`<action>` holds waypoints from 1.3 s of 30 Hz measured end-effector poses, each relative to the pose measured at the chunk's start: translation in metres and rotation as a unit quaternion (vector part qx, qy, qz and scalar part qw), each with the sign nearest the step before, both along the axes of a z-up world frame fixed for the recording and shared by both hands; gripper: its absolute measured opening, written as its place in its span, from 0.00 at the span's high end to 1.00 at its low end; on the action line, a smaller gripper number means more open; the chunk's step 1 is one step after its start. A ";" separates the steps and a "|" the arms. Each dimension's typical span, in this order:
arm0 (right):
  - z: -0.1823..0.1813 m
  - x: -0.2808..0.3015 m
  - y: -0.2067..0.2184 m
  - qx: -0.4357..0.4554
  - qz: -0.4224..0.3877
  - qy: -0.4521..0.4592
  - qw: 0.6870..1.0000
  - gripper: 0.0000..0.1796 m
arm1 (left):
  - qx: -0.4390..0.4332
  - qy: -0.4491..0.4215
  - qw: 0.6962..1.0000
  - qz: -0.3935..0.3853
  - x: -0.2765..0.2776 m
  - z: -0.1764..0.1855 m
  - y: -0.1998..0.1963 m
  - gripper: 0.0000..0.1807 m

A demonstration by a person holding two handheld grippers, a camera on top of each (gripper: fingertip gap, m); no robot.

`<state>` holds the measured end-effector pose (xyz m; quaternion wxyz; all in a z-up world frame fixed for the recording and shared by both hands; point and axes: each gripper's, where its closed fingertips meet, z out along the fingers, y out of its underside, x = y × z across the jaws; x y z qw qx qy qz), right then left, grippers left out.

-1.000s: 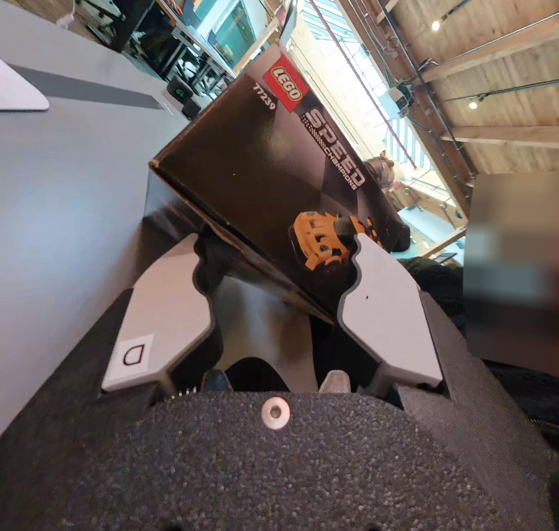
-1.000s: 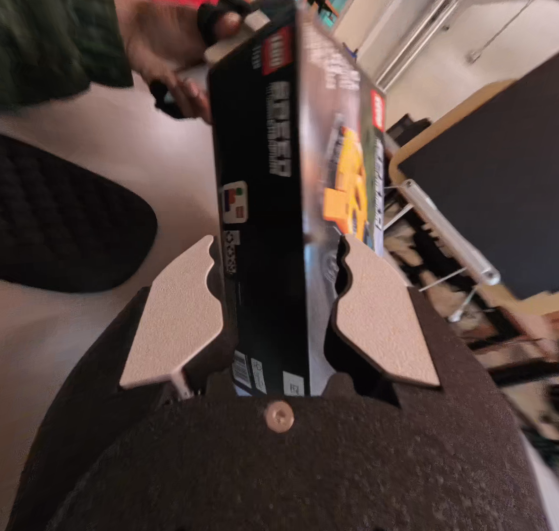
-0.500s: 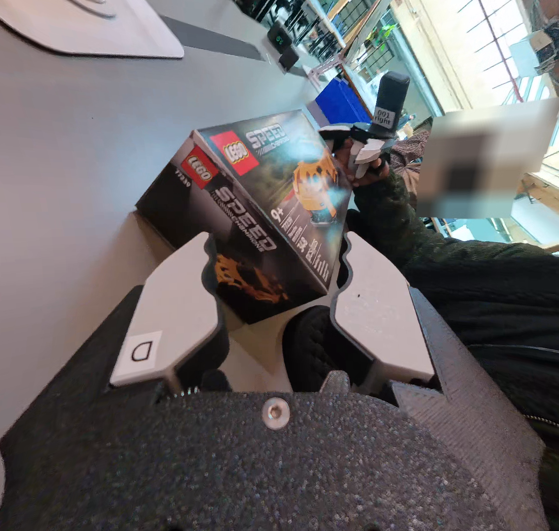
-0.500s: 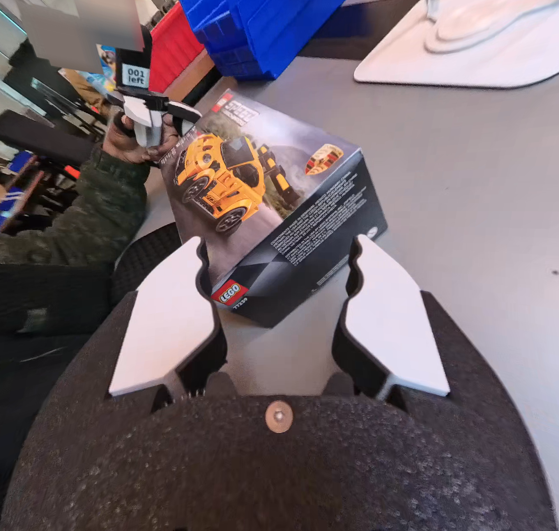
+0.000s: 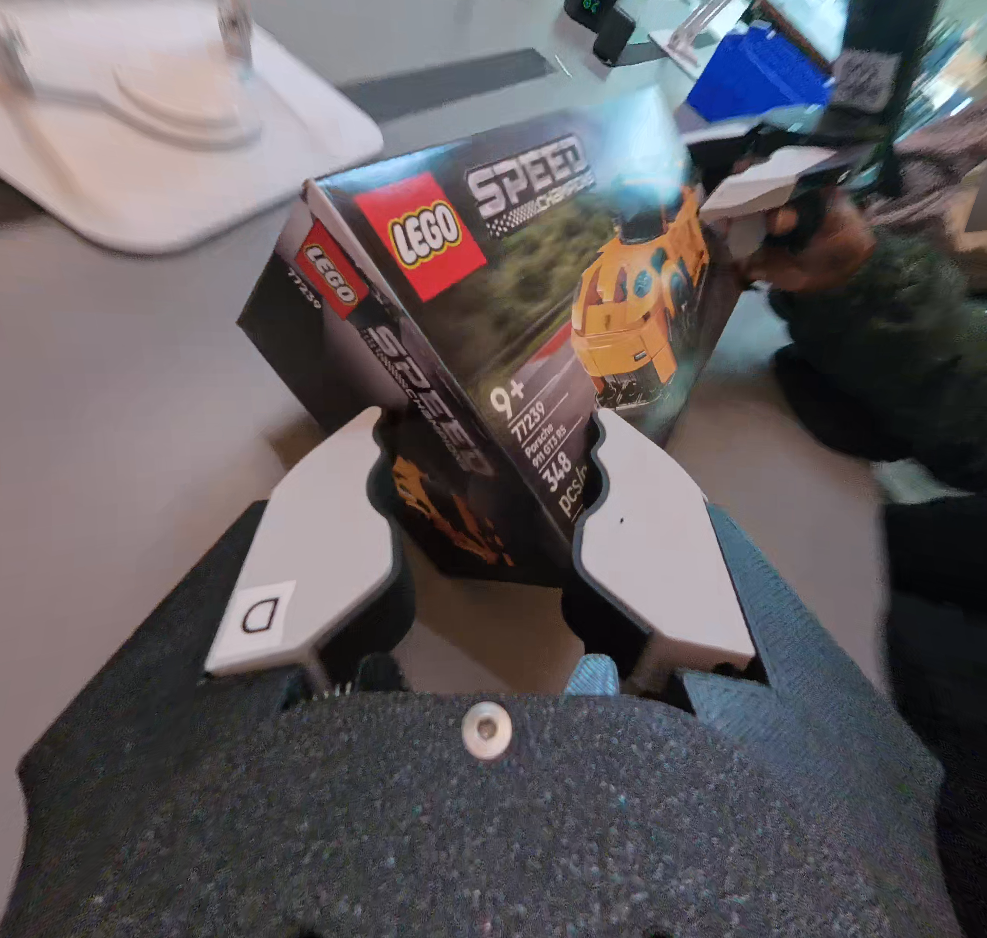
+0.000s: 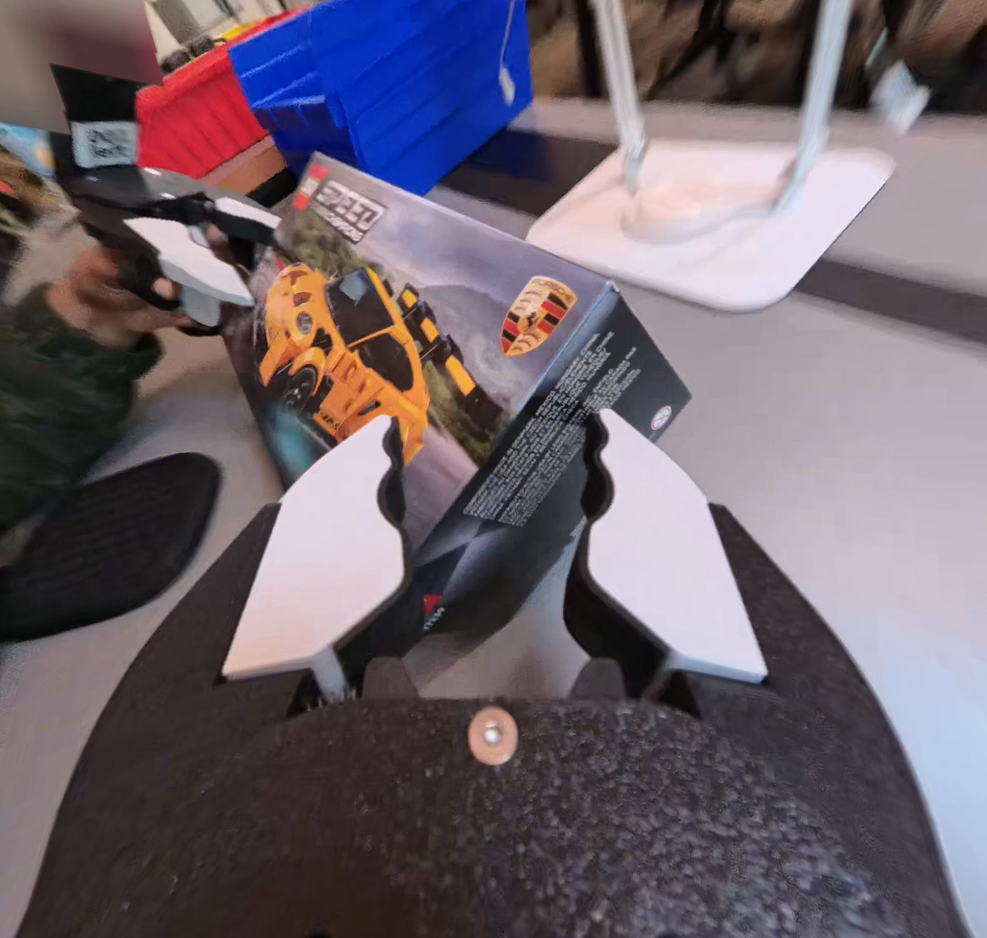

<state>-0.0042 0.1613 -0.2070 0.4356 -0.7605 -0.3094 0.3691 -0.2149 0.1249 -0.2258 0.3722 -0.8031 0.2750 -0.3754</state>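
Note:
A toy brick set box (image 5: 507, 282) with a yellow car pictured on its front stands tilted on the grey table (image 5: 133, 378). My left gripper (image 5: 488, 426) is closed on its near corner, one finger on the dark side face and the other on the front. My right gripper (image 6: 491, 426) is closed on the opposite corner of the box (image 6: 427, 324), with the printed side face between its fingers. Each gripper also shows in the other's view, at the far corner of the box: the right one (image 5: 764, 202) and the left one (image 6: 197, 260), each in a person's hand.
A white stand base (image 6: 721, 228) with metal legs sits just behind the box; it also shows in the left wrist view (image 5: 160, 127). Blue bins (image 6: 400, 84) and a red bin (image 6: 197, 116) stand at the back. A black textured pad (image 6: 107, 538) lies near the table's front. A small black device (image 5: 598, 15) sits far back.
The right gripper let go of the upright box, which then lay flat on the table. Both grippers have since closed on opposite corners and tipped it up.

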 end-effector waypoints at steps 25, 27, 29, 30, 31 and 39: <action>0.001 0.041 0.055 0.172 -0.143 -0.083 0.971 0.74 | 0.217 0.121 0.961 0.118 0.026 -0.014 0.079 0.82; -0.012 0.045 0.061 0.162 -0.151 -0.101 0.970 0.73 | 0.226 0.134 0.959 0.112 0.030 -0.021 0.076 0.82; -0.021 0.044 0.068 0.153 -0.161 -0.104 0.969 0.72 | 0.218 0.136 0.959 0.124 0.032 -0.021 0.081 0.82; -0.022 0.044 0.071 0.161 -0.166 -0.111 0.966 0.72 | 0.211 0.136 0.960 0.127 0.032 -0.021 0.084 0.82; -0.022 0.044 0.073 0.167 -0.169 -0.122 0.964 0.72 | 0.207 0.133 0.960 0.131 0.032 -0.021 0.088 0.82; 0.016 0.059 0.056 0.211 -0.220 -0.096 0.948 0.73 | 0.216 0.065 0.955 0.191 0.015 0.021 0.078 0.84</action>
